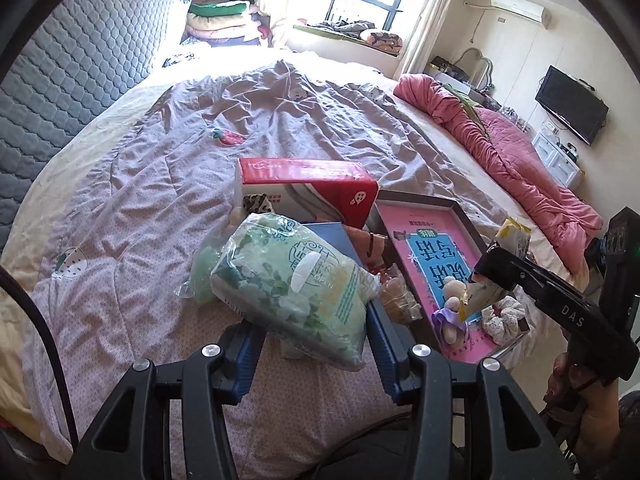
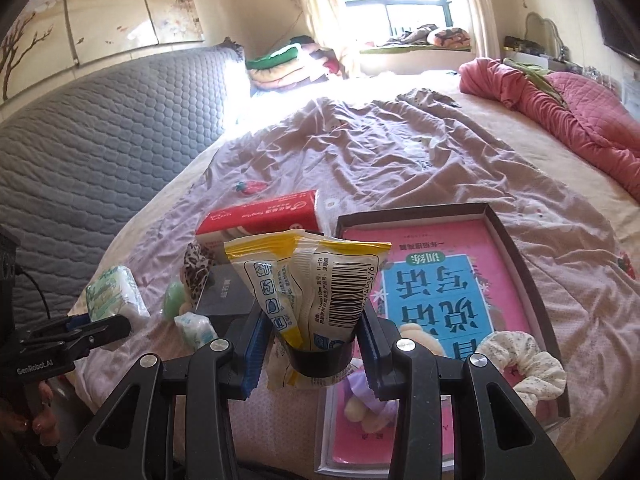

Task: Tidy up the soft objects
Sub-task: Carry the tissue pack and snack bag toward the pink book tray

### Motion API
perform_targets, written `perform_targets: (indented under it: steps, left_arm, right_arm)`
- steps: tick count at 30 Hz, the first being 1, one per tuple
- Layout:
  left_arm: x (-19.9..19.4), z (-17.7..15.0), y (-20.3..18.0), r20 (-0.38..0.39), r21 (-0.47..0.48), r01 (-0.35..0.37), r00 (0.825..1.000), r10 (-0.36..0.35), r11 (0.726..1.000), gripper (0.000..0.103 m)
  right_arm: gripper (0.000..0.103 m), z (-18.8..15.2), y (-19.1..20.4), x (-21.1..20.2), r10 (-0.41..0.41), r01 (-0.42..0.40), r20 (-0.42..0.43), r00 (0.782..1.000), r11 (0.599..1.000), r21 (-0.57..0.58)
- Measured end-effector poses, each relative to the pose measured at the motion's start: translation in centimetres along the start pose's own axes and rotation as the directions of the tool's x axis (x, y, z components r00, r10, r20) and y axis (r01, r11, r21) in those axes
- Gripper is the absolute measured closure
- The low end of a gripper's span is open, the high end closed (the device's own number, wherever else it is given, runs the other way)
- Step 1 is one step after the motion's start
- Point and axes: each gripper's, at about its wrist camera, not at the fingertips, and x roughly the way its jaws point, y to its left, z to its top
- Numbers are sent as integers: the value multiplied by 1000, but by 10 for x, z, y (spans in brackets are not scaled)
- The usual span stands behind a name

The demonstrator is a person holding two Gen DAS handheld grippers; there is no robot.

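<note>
My left gripper (image 1: 312, 340) is shut on a green-and-white tissue pack (image 1: 296, 288) and holds it above the bed; the same pack shows in the right wrist view (image 2: 114, 294). My right gripper (image 2: 312, 344) is shut on a yellow-and-white packet (image 2: 308, 284), held over the near edge of a dark-rimmed tray (image 2: 516, 248) lined with a pink book. The tray holds a floral scrunchie (image 2: 524, 364) and a small plush toy in purple (image 2: 368, 404). In the left wrist view the right gripper (image 1: 486, 276) holds the packet (image 1: 512, 236) over the tray (image 1: 420, 200).
A red-and-white tissue box (image 1: 308, 184) lies behind the pile. A leopard scrunchie (image 2: 196, 266), dark box (image 2: 228, 292), green soft piece (image 2: 174, 300) and small tissue pack (image 2: 198, 328) lie left of the tray. A pink quilt (image 2: 560, 120) lies at the bed's right. Grey headboard (image 2: 100, 140) stands left.
</note>
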Motion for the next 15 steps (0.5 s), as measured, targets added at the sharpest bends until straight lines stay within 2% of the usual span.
perform_targets:
  steps: [15]
  left_arm:
    - [4,17,-58,10,89,30,999,-31,996,53]
  right_arm:
    - [61,5,-70,-45,-102,93,82,991,989,111]
